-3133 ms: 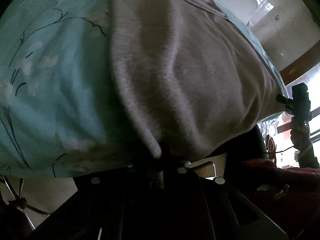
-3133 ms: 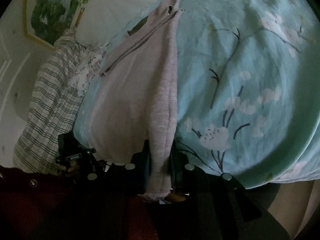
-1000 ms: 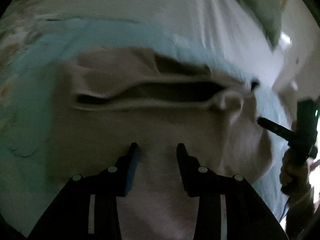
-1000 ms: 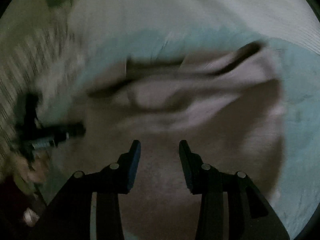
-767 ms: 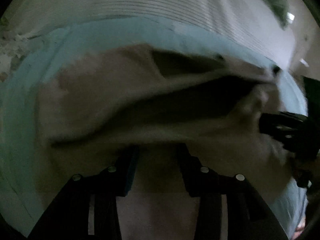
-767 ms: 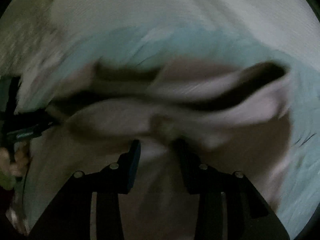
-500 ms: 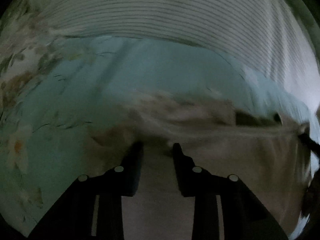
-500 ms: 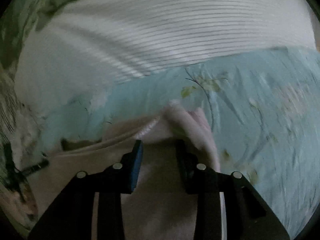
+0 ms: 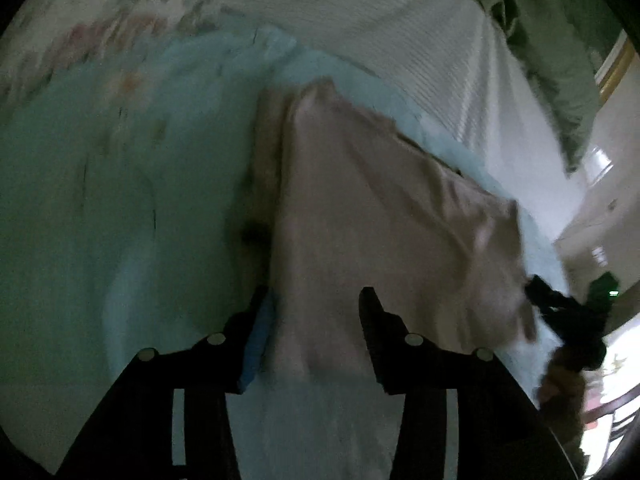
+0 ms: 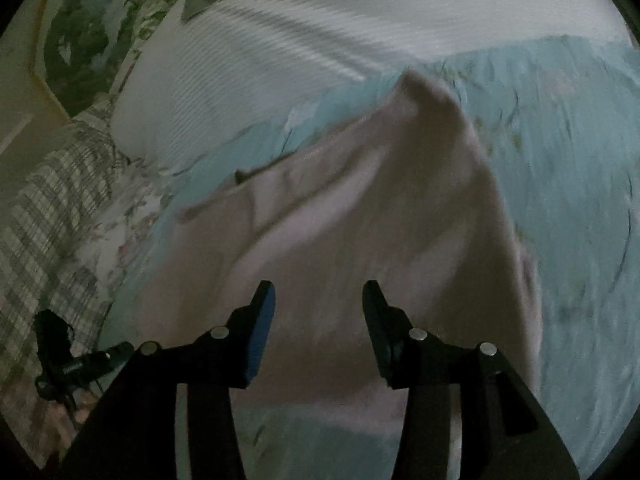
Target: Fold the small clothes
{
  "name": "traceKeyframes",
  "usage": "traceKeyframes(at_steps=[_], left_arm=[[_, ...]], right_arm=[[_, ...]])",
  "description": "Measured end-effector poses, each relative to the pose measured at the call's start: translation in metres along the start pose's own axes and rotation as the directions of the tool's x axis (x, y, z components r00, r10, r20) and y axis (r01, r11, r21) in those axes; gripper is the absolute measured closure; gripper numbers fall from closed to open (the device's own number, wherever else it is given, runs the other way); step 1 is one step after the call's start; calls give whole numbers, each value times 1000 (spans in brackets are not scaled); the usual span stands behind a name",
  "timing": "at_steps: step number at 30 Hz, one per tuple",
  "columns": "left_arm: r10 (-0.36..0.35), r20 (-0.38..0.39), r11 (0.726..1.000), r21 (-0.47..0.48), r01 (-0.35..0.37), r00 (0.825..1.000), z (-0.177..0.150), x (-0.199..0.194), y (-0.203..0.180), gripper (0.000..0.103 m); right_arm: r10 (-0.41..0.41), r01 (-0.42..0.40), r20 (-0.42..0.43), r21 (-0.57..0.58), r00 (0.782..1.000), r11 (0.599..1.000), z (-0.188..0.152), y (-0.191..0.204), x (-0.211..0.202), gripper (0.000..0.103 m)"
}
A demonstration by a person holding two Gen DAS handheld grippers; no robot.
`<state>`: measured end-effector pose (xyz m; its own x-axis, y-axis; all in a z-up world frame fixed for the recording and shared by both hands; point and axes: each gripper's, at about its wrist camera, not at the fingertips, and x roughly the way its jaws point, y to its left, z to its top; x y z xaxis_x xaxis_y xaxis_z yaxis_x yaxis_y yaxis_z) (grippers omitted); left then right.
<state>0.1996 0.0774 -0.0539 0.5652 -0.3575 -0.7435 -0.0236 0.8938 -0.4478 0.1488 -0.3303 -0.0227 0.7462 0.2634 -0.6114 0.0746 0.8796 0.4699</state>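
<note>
Left wrist view: left gripper (image 9: 316, 300) jaws wide, empty, over near edge of folded beige garment (image 9: 360, 208); long axis runs ahead; right gripper (image 10: 318, 296) likewise spread, empty.

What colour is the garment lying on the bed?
Pale pinkish-beige garment; the right wrist view shows it best.

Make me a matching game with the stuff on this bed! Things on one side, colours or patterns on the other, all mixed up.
Things:
1. folded garment
2. bedsheet
3. pillow
4. blanket

Looks:
A. white with thin stripes
B. grey-and-white checks
C. plain pinkish grey
D. light blue with flowers

Pairs: 1-C, 2-D, 3-A, 4-B
</note>
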Motion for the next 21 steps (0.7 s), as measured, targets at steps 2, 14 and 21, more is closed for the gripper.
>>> traceKeyframes(at_steps=[2, 14, 21], left_arm=[[-6, -15, 1000, -18, 6, 1000, -18, -2, 1, 54], [-132, -22, 961, -246, 123, 991, -46, 30, -7, 17], [-154, 63, 911, -378, 166, 986, -17, 47, 11, 17]], right_arm=[[17, -17, -15, 13, 1000, 1000, -14, 5, -2, 53], [32, -30, -39, 49, 999, 998, -39, 21, -13, 47], [44, -42, -35, 46, 998, 998, -39, 29, -12, 47]])
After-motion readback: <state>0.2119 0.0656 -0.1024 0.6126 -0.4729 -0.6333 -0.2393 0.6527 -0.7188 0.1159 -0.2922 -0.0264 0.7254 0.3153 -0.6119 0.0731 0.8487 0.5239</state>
